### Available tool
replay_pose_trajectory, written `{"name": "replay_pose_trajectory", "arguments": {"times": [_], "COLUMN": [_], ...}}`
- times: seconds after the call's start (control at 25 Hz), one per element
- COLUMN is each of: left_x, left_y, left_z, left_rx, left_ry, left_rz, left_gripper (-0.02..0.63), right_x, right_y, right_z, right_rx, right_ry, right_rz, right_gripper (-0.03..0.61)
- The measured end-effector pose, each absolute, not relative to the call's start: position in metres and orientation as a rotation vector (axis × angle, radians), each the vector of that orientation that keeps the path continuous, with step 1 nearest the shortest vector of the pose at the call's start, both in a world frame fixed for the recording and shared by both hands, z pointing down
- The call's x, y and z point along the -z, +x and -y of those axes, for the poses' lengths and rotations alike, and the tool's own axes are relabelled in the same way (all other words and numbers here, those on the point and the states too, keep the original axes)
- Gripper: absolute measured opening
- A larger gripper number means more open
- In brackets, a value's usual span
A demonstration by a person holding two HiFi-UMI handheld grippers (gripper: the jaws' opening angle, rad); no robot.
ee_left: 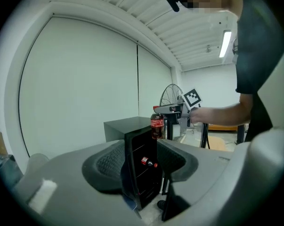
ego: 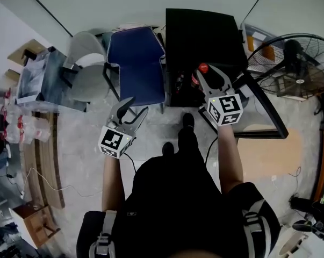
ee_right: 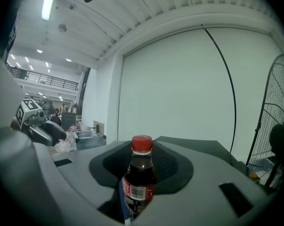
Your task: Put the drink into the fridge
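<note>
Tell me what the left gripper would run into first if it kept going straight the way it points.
Probably the open black fridge, which sits squarely between the left gripper's jaws; how far off is unclear.

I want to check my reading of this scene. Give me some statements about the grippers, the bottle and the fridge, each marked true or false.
1. The right gripper holds a bottle with a red cap. True.
2. The left gripper has its jaws shut on a second bottle. False: its jaws stand apart, with nothing between them.
3. The fridge door is shut. False: the door stands open.
4. A blue chair stands beside the fridge. True.
5. Another bottle lies inside the fridge. True.
</note>
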State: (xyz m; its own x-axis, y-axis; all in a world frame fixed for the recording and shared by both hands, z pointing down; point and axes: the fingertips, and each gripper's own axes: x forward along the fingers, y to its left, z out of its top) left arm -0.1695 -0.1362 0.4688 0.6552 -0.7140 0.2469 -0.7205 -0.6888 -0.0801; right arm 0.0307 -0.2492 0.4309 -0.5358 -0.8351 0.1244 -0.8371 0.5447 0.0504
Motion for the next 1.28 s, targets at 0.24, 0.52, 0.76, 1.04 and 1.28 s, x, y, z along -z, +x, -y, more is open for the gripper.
{"name": "replay_pose_trajectory", "arguments": {"times": [0.24, 0.52, 0.76, 1.04, 1.28], "left_x": [-0.484, -0.497, -0.512, -0.518, -0.522], "left_y": [-0.167, -0.167, -0.171, -0.171, -0.171], "left_z": [0.126, 0.125, 0.125, 0.133, 0.139], "left_rx": [-0.385, -0.336, -0.362, -0.397, -0.419], "left_ry": [2.816, 2.766, 2.712, 2.684, 2.657], "left_rz": [1.225, 1.243, 1.265, 1.309, 1.346], "left_gripper": [0.213, 0.213, 0.213, 0.206, 0.195], "right_x": [-0.458, -0.481, -0.514, -0.553, -0.58], "right_y": [0.036, 0.042, 0.046, 0.047, 0.044], "right_z": [0.231, 0.224, 0.223, 0.236, 0.253], "right_rx": [-0.025, -0.007, -0.054, -0.129, -0.165], "right_ry": [1.439, 1.442, 1.406, 1.371, 1.333], "right_rz": [2.606, 2.589, 2.563, 2.546, 2.543], "right_gripper": [0.132, 0.133, 0.133, 0.133, 0.133]}}
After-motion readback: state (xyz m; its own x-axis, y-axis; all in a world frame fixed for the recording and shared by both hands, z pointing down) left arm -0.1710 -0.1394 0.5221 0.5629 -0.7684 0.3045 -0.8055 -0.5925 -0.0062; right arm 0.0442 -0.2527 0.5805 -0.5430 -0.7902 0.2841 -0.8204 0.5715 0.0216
